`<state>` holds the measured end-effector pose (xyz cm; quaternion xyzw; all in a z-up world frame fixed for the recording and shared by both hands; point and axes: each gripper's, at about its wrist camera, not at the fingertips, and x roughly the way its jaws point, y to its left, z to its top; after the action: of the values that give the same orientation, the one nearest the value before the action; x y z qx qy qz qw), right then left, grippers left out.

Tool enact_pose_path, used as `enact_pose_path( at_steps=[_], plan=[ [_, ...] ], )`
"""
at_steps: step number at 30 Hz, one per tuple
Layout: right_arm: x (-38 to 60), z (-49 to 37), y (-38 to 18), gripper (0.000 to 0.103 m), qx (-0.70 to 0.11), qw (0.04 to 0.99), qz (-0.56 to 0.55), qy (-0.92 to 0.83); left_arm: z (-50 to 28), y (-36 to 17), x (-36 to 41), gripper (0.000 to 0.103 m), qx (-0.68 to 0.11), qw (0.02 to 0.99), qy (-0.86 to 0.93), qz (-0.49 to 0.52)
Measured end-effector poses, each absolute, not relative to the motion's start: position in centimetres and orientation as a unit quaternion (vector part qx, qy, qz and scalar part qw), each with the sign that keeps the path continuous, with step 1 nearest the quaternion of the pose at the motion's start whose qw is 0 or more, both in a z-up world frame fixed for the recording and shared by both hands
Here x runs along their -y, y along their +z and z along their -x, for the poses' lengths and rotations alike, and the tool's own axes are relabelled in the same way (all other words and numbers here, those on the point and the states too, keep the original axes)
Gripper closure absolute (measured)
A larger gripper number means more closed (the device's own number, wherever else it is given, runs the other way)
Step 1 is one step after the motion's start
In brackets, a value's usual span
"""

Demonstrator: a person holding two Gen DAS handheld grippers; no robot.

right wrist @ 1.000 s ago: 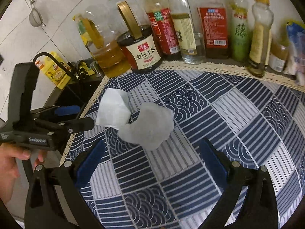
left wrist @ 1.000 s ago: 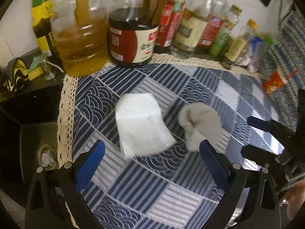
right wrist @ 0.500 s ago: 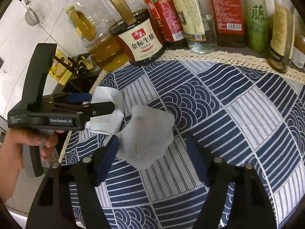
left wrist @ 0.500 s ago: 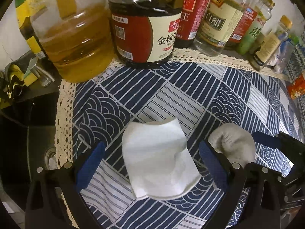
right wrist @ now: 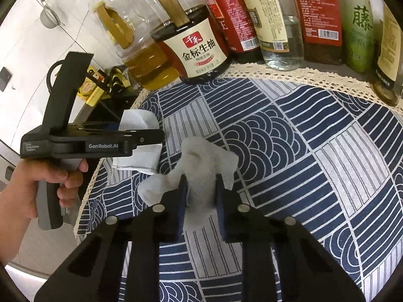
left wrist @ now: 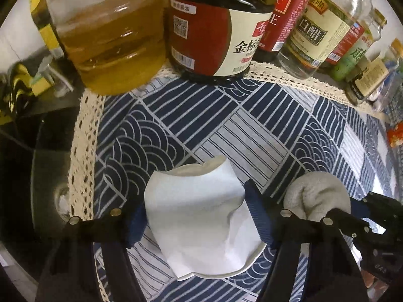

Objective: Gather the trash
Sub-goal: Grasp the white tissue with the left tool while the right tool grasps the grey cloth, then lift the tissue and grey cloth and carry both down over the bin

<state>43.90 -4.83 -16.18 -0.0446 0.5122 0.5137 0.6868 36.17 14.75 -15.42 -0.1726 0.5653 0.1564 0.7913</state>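
Left wrist view: the left gripper (left wrist: 195,215) is closing its jaws around the white paper napkin (left wrist: 199,216), both pads already touching its edges, on the blue patterned tablecloth (left wrist: 226,130). The crumpled grey tissue (left wrist: 316,196) sits just right of it.

Right wrist view: the right gripper (right wrist: 201,191) is closing too, squeezing the grey tissue on the cloth, oil jug (right wrist: 148,63) at the far left.
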Motion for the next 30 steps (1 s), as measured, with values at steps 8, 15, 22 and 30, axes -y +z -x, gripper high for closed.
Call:
enact_pose_path(
  at_steps=[8, 15, 22, 30],
  plan=[
    [6.3, -42.9, -14.8, 0.083, -0.512, 0.689, 0.041, 0.512, -33.5, -13.3, -14.0, 0.035, -0.56, 0.799, 0.144, 0.164],
    [8.4, -40.5, -13.0, 0.083, -0.509, 0.703, 0.026, 0.496, -30.4, -10.6, -11.3, 0.035, -0.544, 0.818, 0.115, 0.148],
    [11.0, -36.3, -10.4, 0.083, -0.49, 0.733, 0.025, 0.471, -25.8, -10.0, -9.0, 0.035, -0.531, 0.831, 0.081, 0.146],
    [13.5, -32.0, -9.2, 0.082, -0.477, 0.759, 0.014, 0.443, -21.6, -9.2, -6.8, 0.035, -0.517, 0.844, 0.044, 0.135]
  ],
)
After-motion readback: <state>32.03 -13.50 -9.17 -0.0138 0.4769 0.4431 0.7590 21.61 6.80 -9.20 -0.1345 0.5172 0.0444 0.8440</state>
